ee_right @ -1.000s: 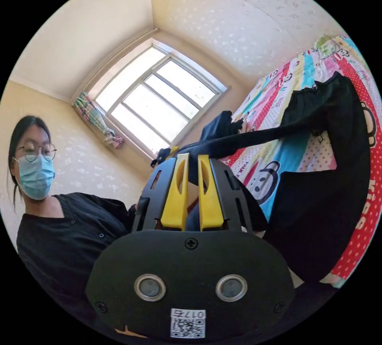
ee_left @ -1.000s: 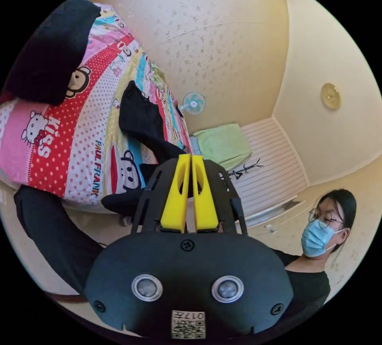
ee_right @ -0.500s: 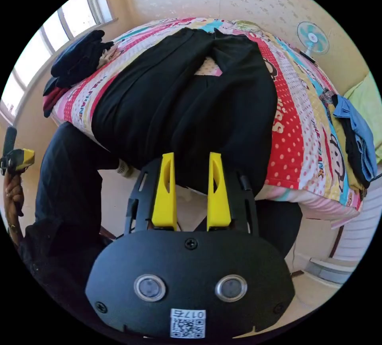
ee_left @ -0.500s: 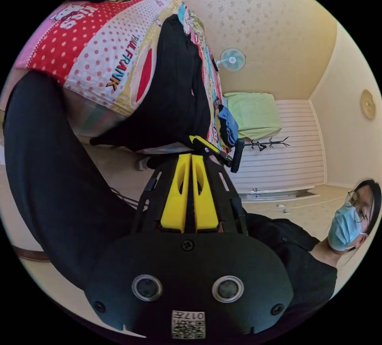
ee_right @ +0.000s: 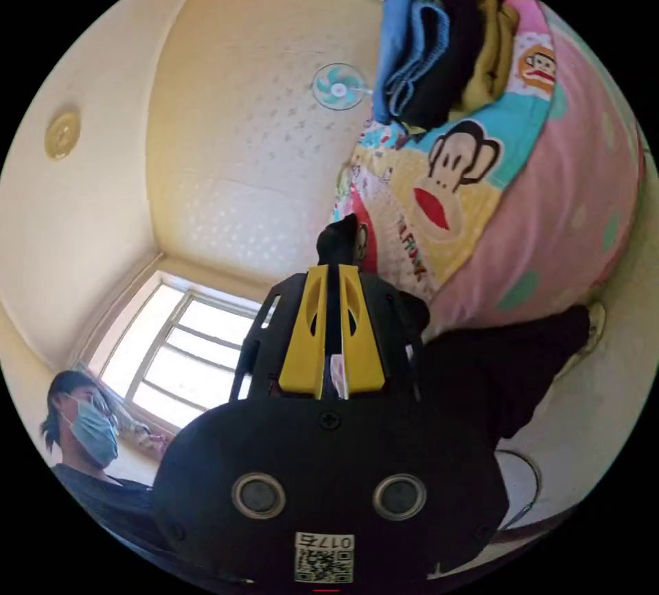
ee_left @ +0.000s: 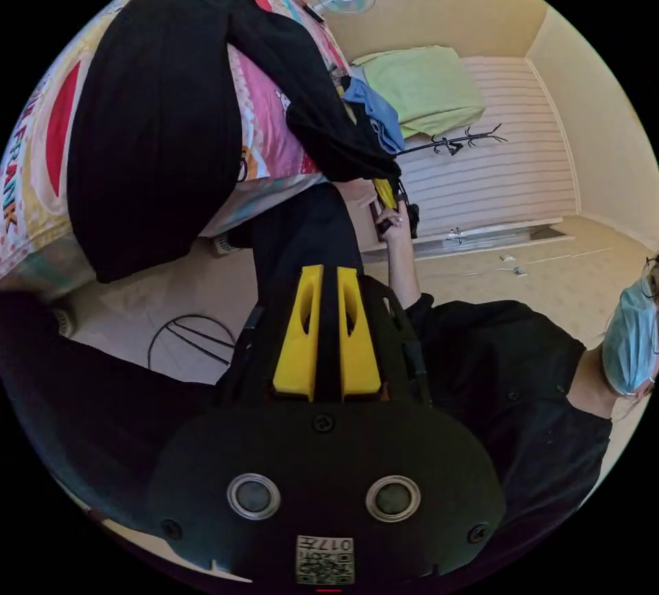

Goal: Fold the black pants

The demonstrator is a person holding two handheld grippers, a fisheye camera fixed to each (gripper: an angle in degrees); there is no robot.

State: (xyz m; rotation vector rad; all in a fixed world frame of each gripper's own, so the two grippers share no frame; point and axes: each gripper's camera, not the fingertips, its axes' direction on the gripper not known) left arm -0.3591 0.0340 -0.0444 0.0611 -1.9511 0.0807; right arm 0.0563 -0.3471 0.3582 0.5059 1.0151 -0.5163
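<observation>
Black pants (ee_left: 154,142) lie across a bed (ee_left: 271,135) covered in a bright cartoon-print sheet, in a room with pale patterned walls and a light floor (ee_left: 522,279). In the left gripper view one wide leg drapes over the near edge of the bed at left, while a narrower leg runs right toward the bed's corner, where the right gripper (ee_left: 388,200) in the person's hand (ee_left: 392,217) meets its end. Dark cloth sits between the jaws of the left gripper (ee_left: 327,279), which are drawn close together with only a thin gap; whether that cloth is the pants or the person's clothing I cannot tell.

Seen from the right gripper view, the right gripper (ee_right: 333,279) is clamped on a strip of the black pants (ee_right: 340,241) that rises just past its tips, with the bed (ee_right: 549,211) to the right.

A white slatted panel (ee_left: 494,169), a green cloth (ee_left: 425,84) and a black cable (ee_left: 185,337) appear in the left gripper view; the right gripper view adds a window (ee_right: 185,348). A stack of folded clothes (ee_right: 439,60) rests on the bed's far corner, and a small fan (ee_right: 338,87) hangs on the wall.
</observation>
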